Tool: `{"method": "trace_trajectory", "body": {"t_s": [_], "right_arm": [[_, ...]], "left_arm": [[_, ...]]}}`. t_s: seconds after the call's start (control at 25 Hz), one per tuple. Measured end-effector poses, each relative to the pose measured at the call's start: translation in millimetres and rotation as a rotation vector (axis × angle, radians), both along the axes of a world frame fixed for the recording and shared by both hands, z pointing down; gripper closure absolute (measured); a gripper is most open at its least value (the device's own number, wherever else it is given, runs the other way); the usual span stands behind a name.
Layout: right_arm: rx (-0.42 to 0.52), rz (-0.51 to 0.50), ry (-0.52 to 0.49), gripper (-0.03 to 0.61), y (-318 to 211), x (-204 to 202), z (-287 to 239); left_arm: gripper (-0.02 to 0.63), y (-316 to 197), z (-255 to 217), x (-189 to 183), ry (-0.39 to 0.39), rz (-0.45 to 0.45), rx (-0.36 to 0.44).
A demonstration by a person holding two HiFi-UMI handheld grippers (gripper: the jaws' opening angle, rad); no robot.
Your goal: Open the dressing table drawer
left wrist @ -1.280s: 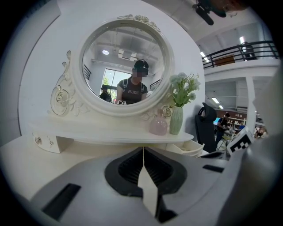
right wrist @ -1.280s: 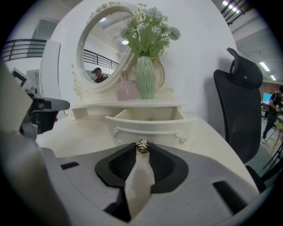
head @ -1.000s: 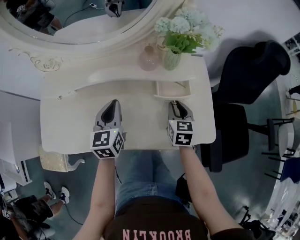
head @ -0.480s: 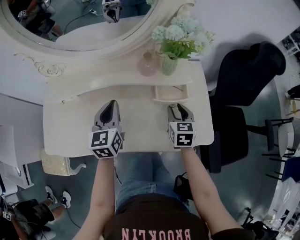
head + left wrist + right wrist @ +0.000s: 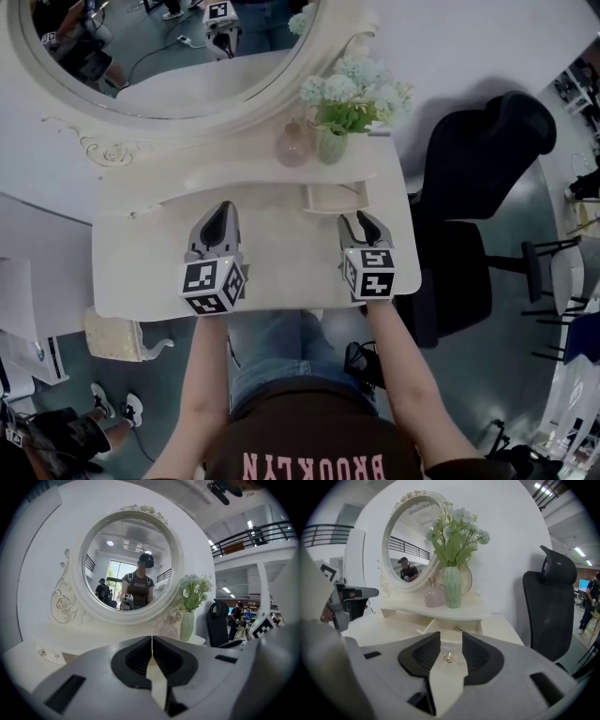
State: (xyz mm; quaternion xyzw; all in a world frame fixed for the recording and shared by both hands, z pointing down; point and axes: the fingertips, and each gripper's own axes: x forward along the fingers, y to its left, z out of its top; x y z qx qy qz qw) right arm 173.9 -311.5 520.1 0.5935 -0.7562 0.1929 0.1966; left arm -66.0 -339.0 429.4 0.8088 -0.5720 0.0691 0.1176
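The cream dressing table [image 5: 281, 258] has a small drawer [image 5: 330, 197] under its right shelf, pulled out toward me. My right gripper [image 5: 361, 218] hovers just in front of the drawer's front. Its jaws are opening. In the right gripper view the drawer's small metal knob [image 5: 448, 657] shows between the jaws of the right gripper [image 5: 451, 633], and the pads stand clear of it. My left gripper [image 5: 223, 208] hangs over the left half of the tabletop, shut on nothing. In the left gripper view, the left gripper [image 5: 152, 639] has its tips meeting.
An oval mirror [image 5: 169, 47] stands at the back. A green vase of flowers [image 5: 330, 145] and a pink bottle [image 5: 292, 145] sit on the shelf above the drawer. A black office chair [image 5: 478, 169] stands right of the table.
The right gripper's jaws have spread apart off the drawer knob, and the gripper has lifted slightly. The drawer stays pulled out. The left gripper remains shut.
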Motion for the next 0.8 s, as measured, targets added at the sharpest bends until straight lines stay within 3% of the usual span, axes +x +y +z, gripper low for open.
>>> {"method": "trace_trajectory", "body": {"t_s": [0.36, 0.8], "right_arm": [[0.113, -0.036, -0.008, 0.566, -9, -4, -60], [0.235, -0.056, -0.046, 0.580, -16, -6, -125]], "left_arm": [[0.607, -4, -39, -1, 0.009, 0.007, 0.071], [0.607, -17, -79, 2, 0.024, 0.016, 0.163]]}}
